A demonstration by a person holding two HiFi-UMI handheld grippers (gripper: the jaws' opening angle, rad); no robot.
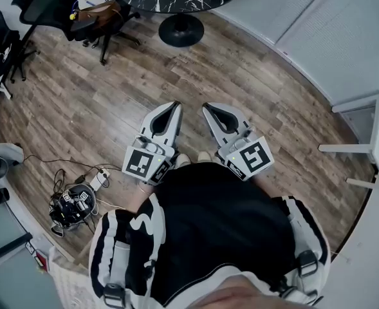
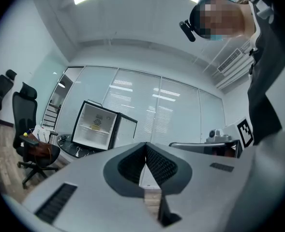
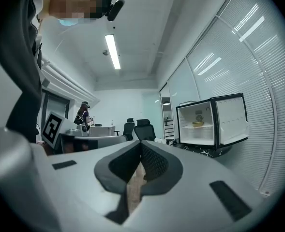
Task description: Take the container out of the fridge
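Wood-floor office, open fridge [image 3: 212, 122] well off with the yellow container [image 3: 197, 124] on its shelf; left gripper [image 1: 174, 106] and right gripper [image 1: 207, 109] both shut, empty; arriving unopened, they'd probably just knock it.

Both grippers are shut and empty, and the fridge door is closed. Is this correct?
No: the fridge door stands open, as the right gripper view shows. The left gripper and the right gripper are indeed shut and empty.
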